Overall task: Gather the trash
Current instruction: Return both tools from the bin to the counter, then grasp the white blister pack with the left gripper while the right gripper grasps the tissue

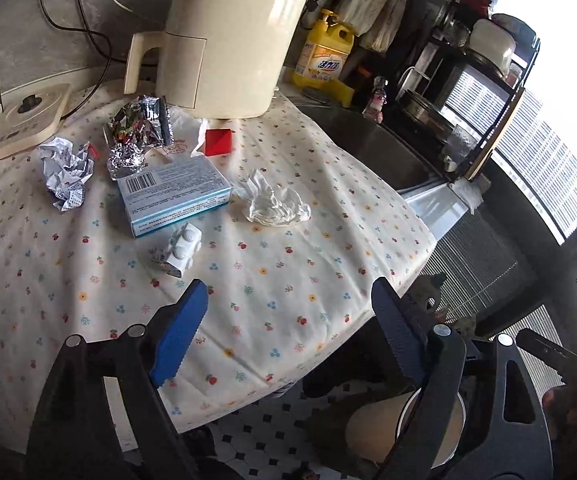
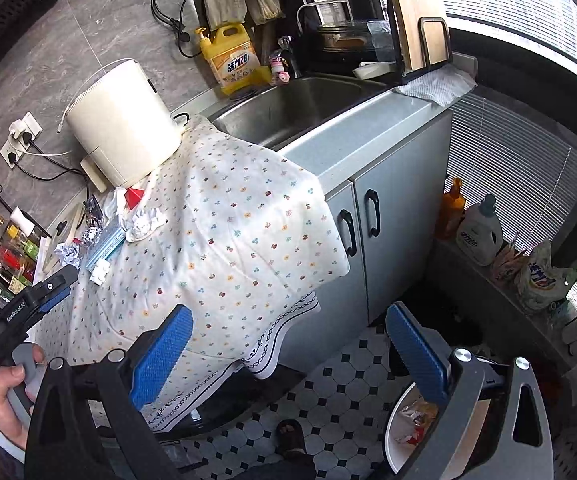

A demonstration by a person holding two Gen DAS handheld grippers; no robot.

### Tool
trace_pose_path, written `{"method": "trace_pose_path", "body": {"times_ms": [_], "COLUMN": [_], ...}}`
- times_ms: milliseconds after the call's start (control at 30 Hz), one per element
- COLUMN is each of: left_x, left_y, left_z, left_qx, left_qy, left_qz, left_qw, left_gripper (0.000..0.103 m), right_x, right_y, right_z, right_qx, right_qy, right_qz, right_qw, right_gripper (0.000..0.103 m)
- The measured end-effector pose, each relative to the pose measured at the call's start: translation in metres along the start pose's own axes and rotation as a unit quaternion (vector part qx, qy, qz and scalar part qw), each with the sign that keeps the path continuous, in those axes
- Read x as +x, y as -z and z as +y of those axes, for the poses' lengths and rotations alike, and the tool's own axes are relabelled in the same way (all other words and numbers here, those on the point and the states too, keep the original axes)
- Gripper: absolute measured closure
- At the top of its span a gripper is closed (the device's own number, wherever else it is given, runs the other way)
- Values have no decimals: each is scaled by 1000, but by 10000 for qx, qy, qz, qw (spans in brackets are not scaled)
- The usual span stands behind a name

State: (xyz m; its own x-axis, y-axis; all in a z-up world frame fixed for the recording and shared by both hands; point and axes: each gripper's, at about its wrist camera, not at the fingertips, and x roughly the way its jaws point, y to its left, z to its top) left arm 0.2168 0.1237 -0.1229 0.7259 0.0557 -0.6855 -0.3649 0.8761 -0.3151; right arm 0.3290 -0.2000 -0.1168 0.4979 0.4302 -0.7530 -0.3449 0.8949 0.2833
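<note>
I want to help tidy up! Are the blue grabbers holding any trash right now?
No. The left gripper and right gripper are both open and hold nothing.

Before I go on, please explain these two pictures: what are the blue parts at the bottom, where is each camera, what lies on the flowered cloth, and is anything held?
There is no robot here. A person holds a two-finger tool in each hand, with a camera looking along its blue fingers. One picture comes from the left gripper, the other from the right gripper; both are open and hold nothing. The hand carries the left tool. On the flowered cloth lie crumpled paper, foil wrappers, a blue box, a white tissue, a small white packet and a red piece. A bin stands on the floor.
</note>
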Motion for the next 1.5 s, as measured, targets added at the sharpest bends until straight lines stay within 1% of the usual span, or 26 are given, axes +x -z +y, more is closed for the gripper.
{"method": "trace_pose_path", "body": {"times_ms": [67,233,333,400,433,467,500,600,700,800,900,1033,1067,1167,1267,1400,1467,1500], "left_x": [5,21,37,50,58,65,70,66,53,37,17,-4,-9,-24,-40,-64,-74,-79], "left_y": [-7,-19,-24,-25,-25,-25,-25,-26,-29,-31,-32,-33,-32,-28,-22,-14,-9,-6], "left_z": [16,47,59,66,69,72,75,76,81,95,110,138,146,173,199,225,234,237], "left_qx": [-60,-167,-143,-114,-109,-104,-83,48,124,41,-42,-240,-315,-553,-791,-1041,-1172,-1223], "left_qy": [-57,-120,-135,-168,-171,-172,-186,-111,-40,42,45,-205,-281,-540,-827,-1115,-1199,-1233], "left_qz": [18,113,258,432,545,665,768,686,599,510,343,149,107,13,-72,-334,-421,-448], "left_qw": [10000,9997,9995,9989,9983,9976,9968,9976,9981,9987,9994,9994,9991,9970,9934,9877,9849,9838], "left_gripper": [30,39,43,48,57,73,81,81,81,81,81,81,81,81,81,81,81,81], "right_x": [6,22,30,36,39,43,47,61,78,95,113,139,145,160,176,195,203,208], "right_y": [-3,-11,-16,-19,-21,-22,-24,-29,-35,-40,-45,-50,-51,-54,-57,-65,-68,-69], "right_z": [8,30,45,57,63,68,74,92,113,137,161,190,198,218,237,251,257,258], "right_qx": [-3,-24,-90,-138,-166,-193,-213,-274,-363,-512,-729,-947,-998,-1164,-1332,-1334,-1421,-1491], "right_qy": [31,41,27,13,3,-6,-17,-90,-192,-310,-402,-519,-530,-613,-648,-648,-573,-488], "right_qz": [16,43,33,25,26,28,27,50,80,118,189,353,394,475,512,540,542,569], "right_qw": [10000,10000,10000,9999,9999,9998,9998,9996,9991,9981,9963,9935,9928,9902,9876,9875,9867,9860], "right_gripper": [8,8,8,8,8,8,8,8,8,8,9,14,17,18,19,21,22,24]}}
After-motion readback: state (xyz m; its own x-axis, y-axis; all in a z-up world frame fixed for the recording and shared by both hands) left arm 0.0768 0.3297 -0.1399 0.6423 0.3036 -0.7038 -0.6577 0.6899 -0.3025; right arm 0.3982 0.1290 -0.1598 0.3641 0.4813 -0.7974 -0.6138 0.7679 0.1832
